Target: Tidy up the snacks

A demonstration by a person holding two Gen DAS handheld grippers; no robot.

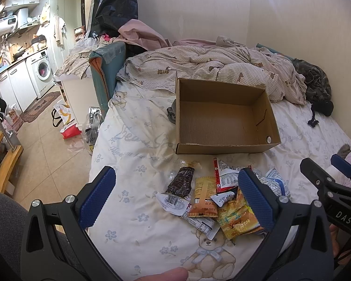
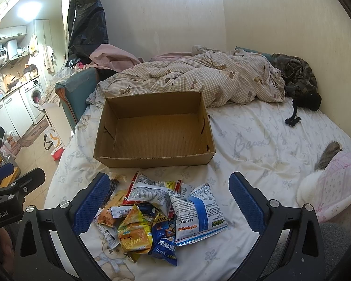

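Hovering agape, both grippers [image 1: 175,196] [image 2: 169,203] flank snack packets [image 2: 161,213] before cardboard box [image 2: 152,161].

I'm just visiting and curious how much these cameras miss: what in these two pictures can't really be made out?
- Snack pile: lower packets are covered by upper ones in both views, so no exact count.
- Left view: the left gripper finger hides part of the pile.
- Packet print: too small to read.
- Cardboard box: near wall hides the floor strip behind it.
- Furry thing, right view: mostly behind pink fabric; unidentifiable.
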